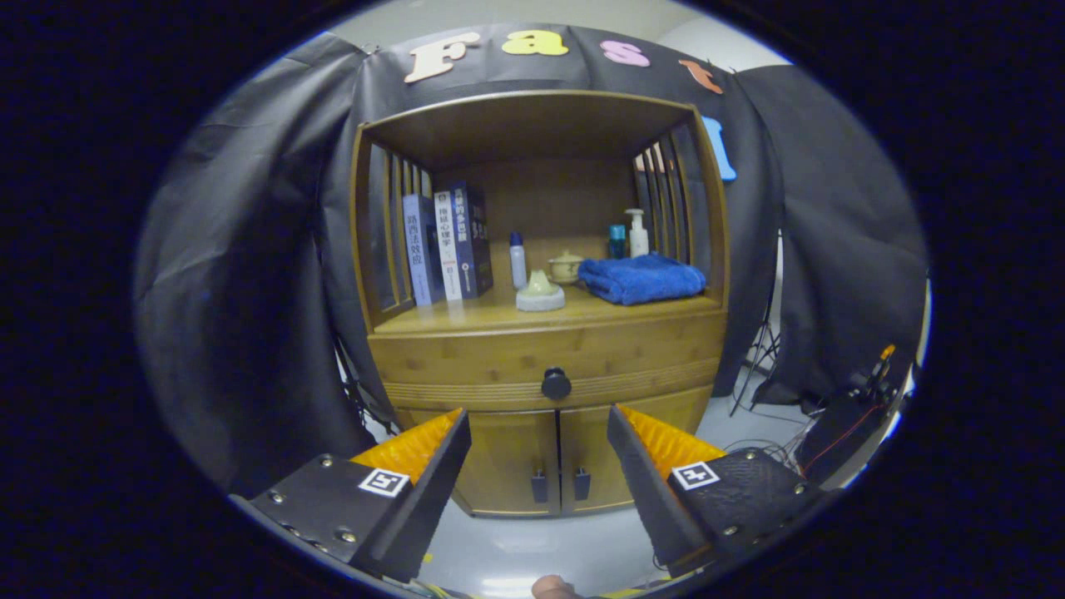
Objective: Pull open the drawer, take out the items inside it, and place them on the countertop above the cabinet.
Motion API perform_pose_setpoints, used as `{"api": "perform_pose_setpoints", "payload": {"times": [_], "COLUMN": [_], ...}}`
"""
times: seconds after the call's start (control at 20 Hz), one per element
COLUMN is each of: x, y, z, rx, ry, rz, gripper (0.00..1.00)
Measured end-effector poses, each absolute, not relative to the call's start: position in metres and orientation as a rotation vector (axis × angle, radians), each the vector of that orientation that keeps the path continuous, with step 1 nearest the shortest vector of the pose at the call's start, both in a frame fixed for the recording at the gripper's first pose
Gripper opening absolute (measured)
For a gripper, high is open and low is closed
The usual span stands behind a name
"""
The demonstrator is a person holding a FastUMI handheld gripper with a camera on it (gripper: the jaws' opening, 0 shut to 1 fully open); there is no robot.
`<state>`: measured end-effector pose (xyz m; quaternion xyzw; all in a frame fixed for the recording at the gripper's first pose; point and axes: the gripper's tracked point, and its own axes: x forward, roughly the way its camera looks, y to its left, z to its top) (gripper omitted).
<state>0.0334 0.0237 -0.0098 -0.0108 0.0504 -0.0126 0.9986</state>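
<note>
Gripper view has the gripper (539,428) spread wide, holding nothing. Beyond its fingers the drawer (549,356) sits closed, black knob (556,383) centred. On the countertop (466,316) stand books (445,244) left, a blue towel (641,278) right, bottles (637,232) behind.

The camera rode on the hand-held gripper (539,433), facing the wooden cabinet (545,349) head-on. It sat near, level with the drawer knob (556,383).
</note>
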Motion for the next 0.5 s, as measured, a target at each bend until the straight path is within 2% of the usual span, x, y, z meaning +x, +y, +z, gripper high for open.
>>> {"api": "perform_pose_setpoints", "payload": {"times": [0.35,0.5], "x": [-0.011,-0.028], "y": [0.008,0.014], "z": [0.093,0.138], "rx": [-0.047,-0.019], "ry": [0.029,-0.030], "rz": [-0.057,-0.021], "gripper": [0.99,0.99]}}
